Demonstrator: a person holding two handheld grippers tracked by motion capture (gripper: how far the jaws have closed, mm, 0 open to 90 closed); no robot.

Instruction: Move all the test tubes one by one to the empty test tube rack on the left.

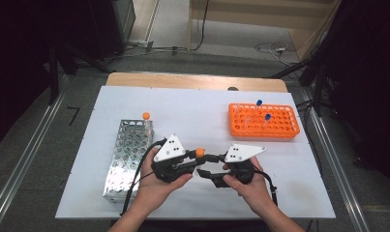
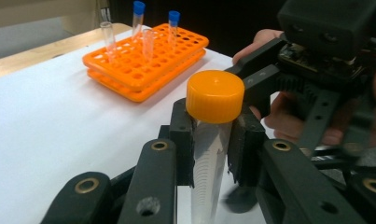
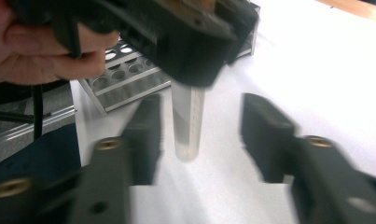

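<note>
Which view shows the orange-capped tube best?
The left gripper view: the tube stands close up, cap and clear body clamped between the jaws. The high view shows mainly its cap; the right gripper view shows its lower body.

I see one clear plastic tube (image 2: 209, 158) with an orange screw cap (image 2: 215, 95), capped and standing nearly upright, cap on top. Its wall is translucent with a faint printed scale running down one side. It hangs above the white desk (image 1: 197, 111), near the front middle, with its rounded lower end (image 3: 186, 151) clear of the surface. It is pinched just under the cap between the pads of my left tongs (image 2: 212, 140). My right tongs (image 3: 202, 140) stand apart on either side of its lower part, not touching it.
</note>
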